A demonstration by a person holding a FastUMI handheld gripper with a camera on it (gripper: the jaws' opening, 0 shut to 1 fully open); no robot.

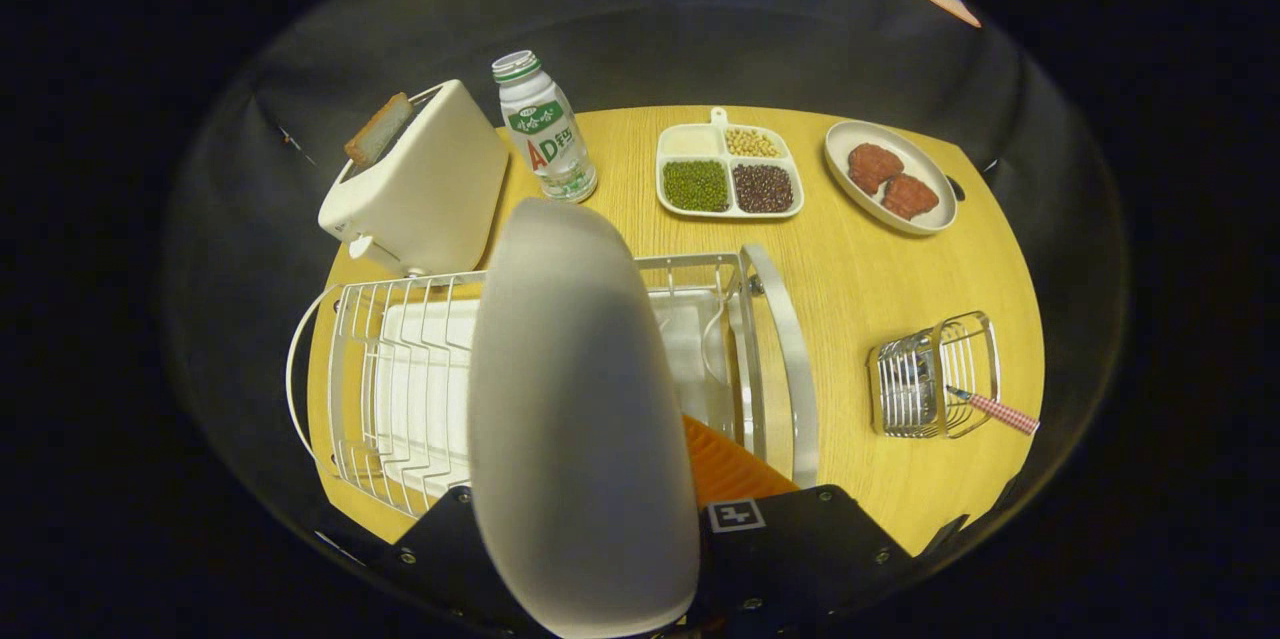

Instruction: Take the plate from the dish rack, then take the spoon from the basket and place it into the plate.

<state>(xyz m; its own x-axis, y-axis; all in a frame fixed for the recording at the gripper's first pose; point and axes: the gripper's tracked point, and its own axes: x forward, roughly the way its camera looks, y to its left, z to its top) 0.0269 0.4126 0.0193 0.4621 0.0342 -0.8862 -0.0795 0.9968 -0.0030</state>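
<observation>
A white plate (580, 399) stands on edge between my fingers, close to the camera and over the white wire dish rack (400, 389). My gripper (600, 489) is shut on the plate. One finger (725, 474) shows to the right of the plate, and the plate hides the other. Whether the plate's lower rim still touches the rack is hidden. A small wire basket (935, 379) lies to the right of the rack. The spoon (995, 409) sticks out of it by its red-checked handle.
Beyond the rack stand a white toaster (420, 184) with a slice of bread and a drink bottle (545, 129). A divided tray of beans (728, 174) and an oval dish of meat (890, 179) sit at the far side. Bare wooden table (850, 279) lies between rack and basket.
</observation>
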